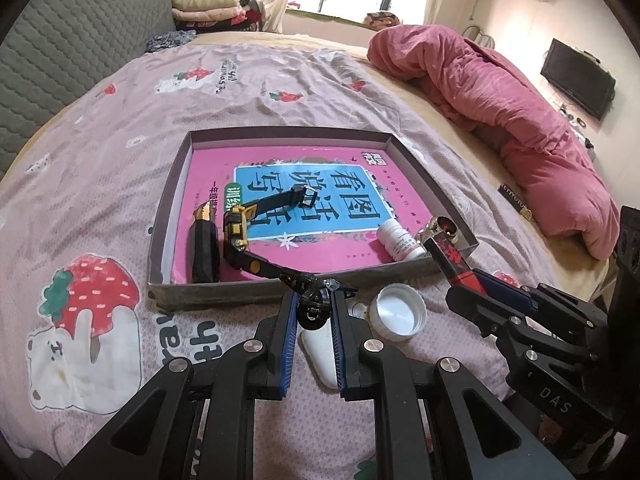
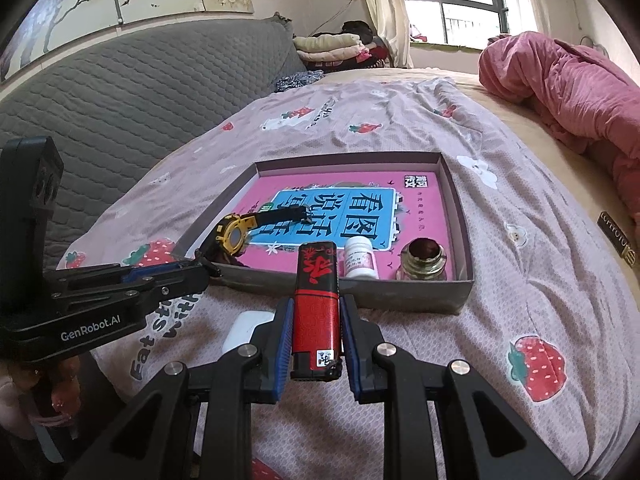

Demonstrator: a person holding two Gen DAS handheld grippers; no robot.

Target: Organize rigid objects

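Both claws are showing matte black frames of angular, cut-out link arms joined by round silver screws. The left claw (image 1: 314,300) is wearing ribbed blue pads (image 1: 289,344) on its fingers, and the right claw (image 2: 316,320) is wearing the same. The left claw's body is carrying white "GenRobot.AI" lettering; the right claw's body is showing "DAS".

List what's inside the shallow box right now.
Inside the box: yellow-and-black watch, small white bottle, black folded item, glass jar, all on a pink-and-blue printed sheet. Whatever lies beneath the sheet is hidden.
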